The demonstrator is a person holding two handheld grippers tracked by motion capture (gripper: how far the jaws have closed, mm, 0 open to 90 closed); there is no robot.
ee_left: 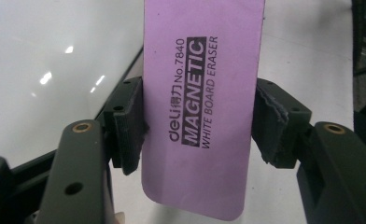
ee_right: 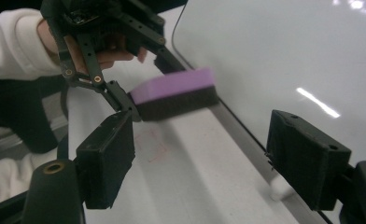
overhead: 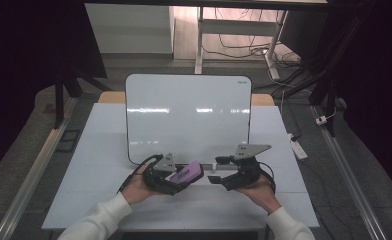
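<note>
Sleeves of white cloth enter at the bottom of the high view, and we start at the left, where our left hand carries the left gripper low and a little left of centre in that frame. It pinches the purple eraser, which juts toward the middle of the picture, just below the bottom edge of the whiteboard. In the left gripper view the eraser stands lengthwise up the centre of the frame with its printed purple face toward us, and a pad presses on each long edge; the whiteboard fills the upper left there. Moving right in the high view, the right gripper sits just beside the eraser's tip without touching it, held by our right hand at lower centre right, on the white table. Its jaws are spread apart with nothing between the pads. In the right gripper view we see the left gripper at upper left, clamping the eraser, whose dark felt side faces down, near the whiteboard's edge. A small white object lies at lower right by the near jaw; we cannot tell what it is.
</note>
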